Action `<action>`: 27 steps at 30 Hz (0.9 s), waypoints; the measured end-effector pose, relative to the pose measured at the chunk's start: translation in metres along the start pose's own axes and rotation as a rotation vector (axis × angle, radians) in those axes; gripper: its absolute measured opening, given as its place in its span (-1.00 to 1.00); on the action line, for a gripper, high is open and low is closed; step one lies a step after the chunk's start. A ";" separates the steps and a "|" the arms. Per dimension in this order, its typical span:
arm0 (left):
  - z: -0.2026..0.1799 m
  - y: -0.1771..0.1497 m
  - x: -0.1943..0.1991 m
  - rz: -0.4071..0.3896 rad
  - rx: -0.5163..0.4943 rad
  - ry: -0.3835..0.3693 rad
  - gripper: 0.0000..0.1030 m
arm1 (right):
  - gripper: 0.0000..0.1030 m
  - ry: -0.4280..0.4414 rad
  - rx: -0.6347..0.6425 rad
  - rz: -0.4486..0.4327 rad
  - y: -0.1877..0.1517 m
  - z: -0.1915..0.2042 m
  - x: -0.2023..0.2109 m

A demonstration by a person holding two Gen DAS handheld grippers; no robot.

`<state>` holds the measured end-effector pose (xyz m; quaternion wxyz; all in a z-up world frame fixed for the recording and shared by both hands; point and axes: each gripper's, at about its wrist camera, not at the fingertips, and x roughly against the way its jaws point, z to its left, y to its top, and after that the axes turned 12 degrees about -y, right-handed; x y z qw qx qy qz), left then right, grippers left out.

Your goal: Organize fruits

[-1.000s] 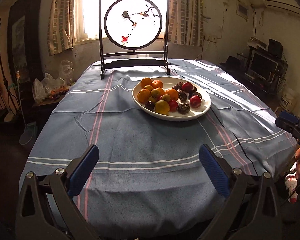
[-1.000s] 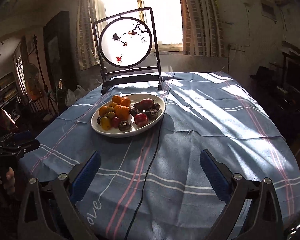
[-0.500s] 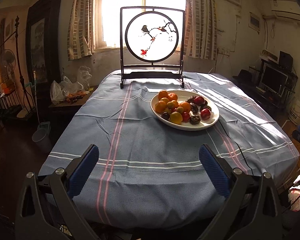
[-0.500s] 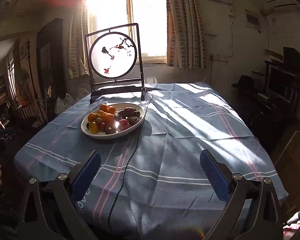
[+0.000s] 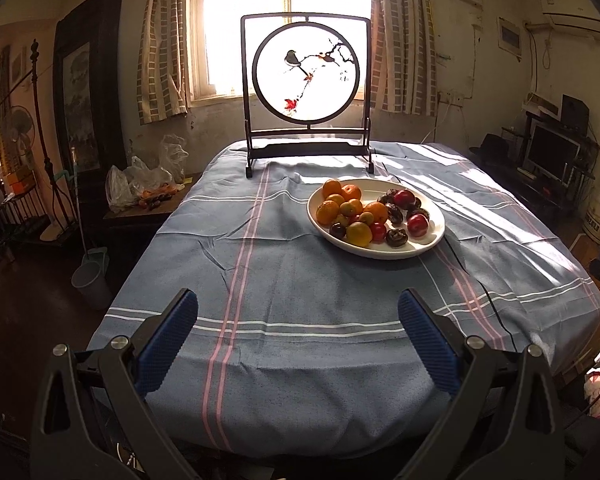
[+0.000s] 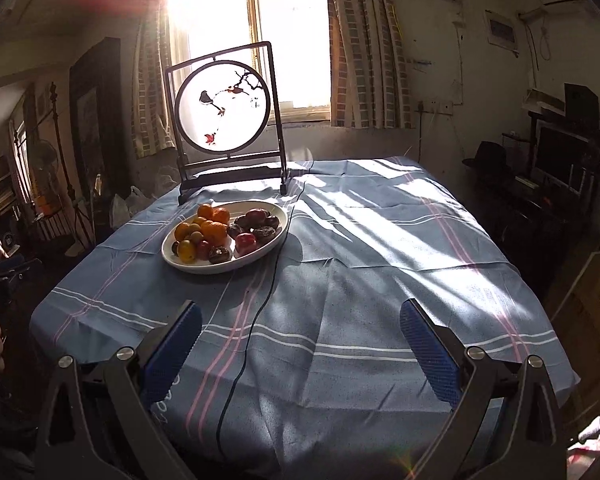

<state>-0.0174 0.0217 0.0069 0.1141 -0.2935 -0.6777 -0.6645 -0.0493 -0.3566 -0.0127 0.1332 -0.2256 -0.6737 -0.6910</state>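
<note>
A white oval plate sits on the blue striped tablecloth, right of centre in the left wrist view. It holds oranges, red fruits and dark brown fruits piled together. The same plate is at centre left in the right wrist view, with oranges on its left and dark fruits on its right. My left gripper is open and empty, above the table's near edge, well short of the plate. My right gripper is open and empty too, also at the near edge.
A dark framed round screen with a bird painting stands at the table's far end. A thin black cable runs from it past the plate to the near edge. A side table with plastic bags stands left; a bucket sits on the floor.
Both grippers have pulled back and away from the table, so the plate looks smaller and farther. Both stay open and empty. The fruits have not moved.
</note>
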 end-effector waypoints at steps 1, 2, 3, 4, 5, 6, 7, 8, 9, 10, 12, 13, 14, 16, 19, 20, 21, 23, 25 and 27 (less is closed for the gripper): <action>0.001 0.000 -0.001 0.002 0.002 0.009 0.90 | 0.93 0.001 -0.001 0.003 0.000 0.000 -0.001; 0.001 0.000 -0.001 0.002 0.002 0.019 0.90 | 0.93 0.002 -0.004 0.007 -0.001 0.000 -0.002; 0.002 0.000 -0.001 0.003 0.002 0.025 0.90 | 0.93 0.003 -0.006 0.009 -0.001 0.000 -0.002; 0.002 0.000 -0.001 0.001 0.004 0.019 0.90 | 0.93 0.005 -0.008 0.012 -0.002 0.000 -0.003; 0.003 0.000 -0.001 -0.006 0.007 0.003 0.90 | 0.93 0.006 -0.010 0.015 -0.002 0.000 -0.004; 0.004 -0.001 0.000 -0.016 0.012 -0.017 0.90 | 0.93 0.007 -0.011 0.018 -0.003 0.000 -0.005; 0.005 -0.001 0.002 -0.024 0.015 -0.039 0.90 | 0.93 0.008 -0.013 0.022 -0.004 0.000 -0.006; 0.005 -0.001 0.002 -0.028 0.015 -0.051 0.90 | 0.93 0.008 -0.015 0.026 -0.005 0.000 -0.007; 0.005 -0.001 0.001 -0.023 0.012 -0.041 0.90 | 0.93 0.009 -0.017 0.032 -0.005 0.000 -0.008; 0.004 0.000 0.000 -0.016 0.007 -0.028 0.90 | 0.93 0.010 -0.018 0.036 -0.006 0.000 -0.009; 0.005 -0.001 -0.003 -0.004 0.004 -0.011 0.90 | 0.93 0.011 -0.021 0.035 -0.007 -0.001 -0.009; 0.005 -0.001 -0.004 0.001 0.008 -0.007 0.90 | 0.93 0.011 -0.022 0.034 -0.007 -0.001 -0.009; 0.006 -0.001 -0.005 0.003 0.015 -0.002 0.90 | 0.93 0.011 -0.023 0.034 -0.007 -0.001 -0.009; 0.007 -0.001 -0.005 0.003 0.017 0.006 0.90 | 0.93 0.011 -0.020 0.034 -0.007 -0.001 -0.009; 0.008 -0.002 -0.006 0.006 0.008 0.032 0.90 | 0.93 0.009 -0.022 0.035 -0.007 -0.001 -0.009; 0.008 -0.002 -0.007 0.008 0.006 0.035 0.90 | 0.93 0.007 -0.023 0.036 -0.006 -0.001 -0.009; 0.008 -0.002 -0.007 0.009 0.007 0.040 0.90 | 0.93 0.004 -0.025 0.035 -0.006 -0.002 -0.009; 0.010 -0.001 -0.007 0.006 0.010 0.041 0.90 | 0.93 0.000 -0.029 0.035 -0.005 -0.004 -0.009; 0.011 -0.001 -0.005 0.004 0.017 0.042 0.90 | 0.93 -0.006 -0.030 0.034 -0.005 -0.005 -0.008; 0.012 -0.001 -0.005 0.004 0.022 0.043 0.90 | 0.93 -0.009 -0.032 0.031 -0.005 -0.006 -0.008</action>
